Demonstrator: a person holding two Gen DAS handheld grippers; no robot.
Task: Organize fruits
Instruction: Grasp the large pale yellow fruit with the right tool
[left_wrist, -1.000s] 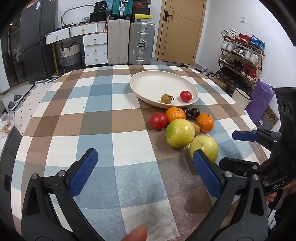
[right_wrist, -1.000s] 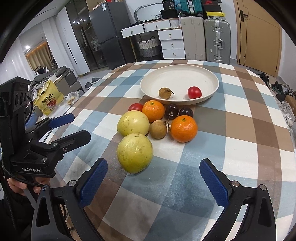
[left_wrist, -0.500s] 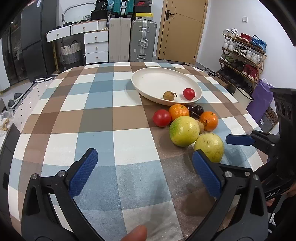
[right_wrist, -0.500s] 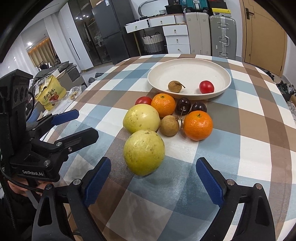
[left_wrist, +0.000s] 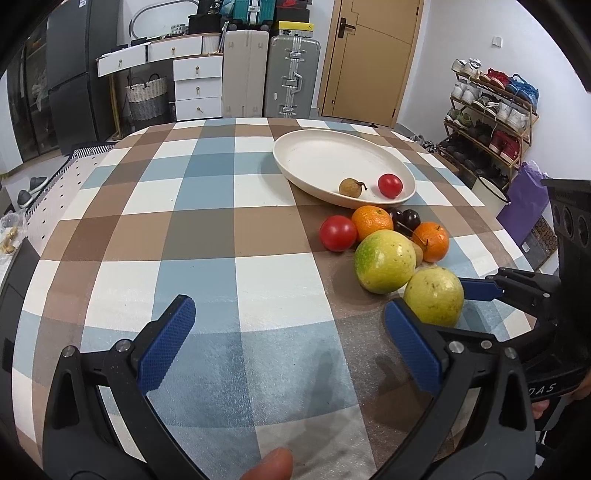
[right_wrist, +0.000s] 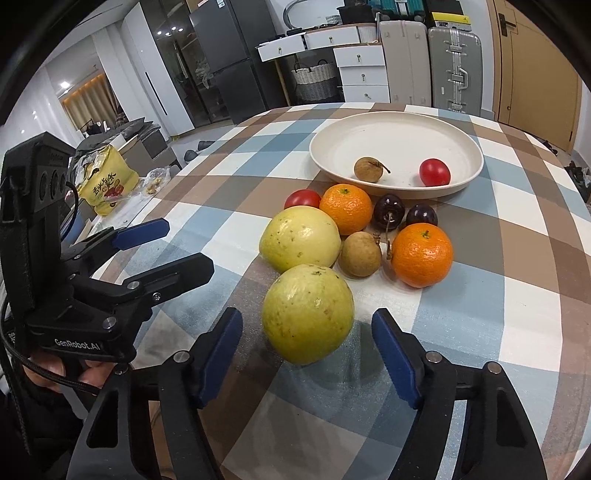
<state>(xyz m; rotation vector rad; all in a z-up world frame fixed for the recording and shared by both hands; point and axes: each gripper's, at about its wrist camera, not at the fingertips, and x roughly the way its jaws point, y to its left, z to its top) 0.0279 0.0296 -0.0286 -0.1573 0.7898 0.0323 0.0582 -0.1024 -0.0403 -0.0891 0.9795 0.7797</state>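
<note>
Checked cloth in brown, blue and white covers the round desk (left_wrist: 207, 236), which carries everything. Next in size, the cream plate (right_wrist: 399, 147) sits toward the far side, with a brown longan (right_wrist: 367, 169) and a small red tomato (right_wrist: 434, 172) lying apart inside it near its front rim.

Just in front of the plate lies a tight cluster of fruit on the cloth. Two yellow-green guavas are the largest: the near guava (right_wrist: 308, 314) and, touching or nearly touching it behind, the far guava (right_wrist: 300, 239). Two oranges follow, the left orange (right_wrist: 345, 209) close to the plate rim and the right orange (right_wrist: 422, 255) on the outer side. A second red tomato (right_wrist: 302, 198) shows behind the far guava. A second longan (right_wrist: 360, 254) sits between the guavas and the right orange, and two dark cherries (right_wrist: 402, 213) lie between the oranges.

The right claw (right_wrist: 306, 354) is released, its blue pads spread to either side of the near guava, with a gap visible at each side, so it grasps nothing. The left claw (left_wrist: 288, 343) is also released, wide apart above bare cloth to the left of the cluster; its right pad stands just beside the near guava in the left wrist view.
</note>
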